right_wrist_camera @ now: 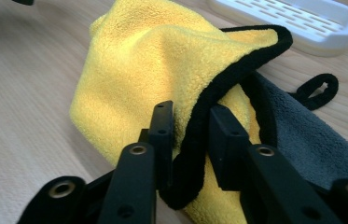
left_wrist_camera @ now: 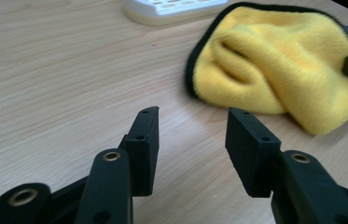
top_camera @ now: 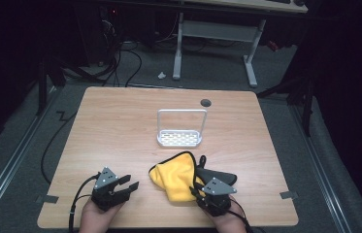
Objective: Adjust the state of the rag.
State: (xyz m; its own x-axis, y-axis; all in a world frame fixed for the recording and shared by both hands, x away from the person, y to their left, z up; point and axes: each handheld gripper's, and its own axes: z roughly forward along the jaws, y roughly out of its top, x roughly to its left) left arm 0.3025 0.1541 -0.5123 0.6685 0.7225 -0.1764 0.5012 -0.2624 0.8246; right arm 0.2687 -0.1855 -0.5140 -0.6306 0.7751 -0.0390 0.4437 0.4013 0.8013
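- The room was dark all round, with cables on the floor and a second desk at the back; the light wooden surface (top_camera: 120, 121) was the only lit spot.
- Nearest the person, the left claw (top_camera: 131, 186) hovered just above bare wood, its jaws spread wide with nothing between them. It pointed toward the cloth but sat apart from it.
- Just beside it, the right claw (right_wrist_camera: 191, 122) was at the near edge of the yellow cloth (top_camera: 176, 174). The cloth's black trimmed hem ran right between its jaws.
- Those jaws weren't fully pressed together. There looked to be a bit of slack on either side of the hem, so I'd call it a loose straddle rather than a real pinch, though the pads came very close.
- The cloth lay bunched and partly folded at the front middle of the surface, yellow face up, grey backing (right_wrist_camera: 302, 140) and a small black hanging loop (right_wrist_camera: 318, 88) spilling out on the right side.
- My guess at the step: sorting out a grip on the hem, either letting go or re-gripping, before spreading or folding it.
- Next move probably called for the right claw to clamp firmly on that hem and the left one to come over and grab another edge.
- Farther back, the white rack (top_camera: 180, 138) with its tall wire handle stood empty mid-surface, apart from the cloth.
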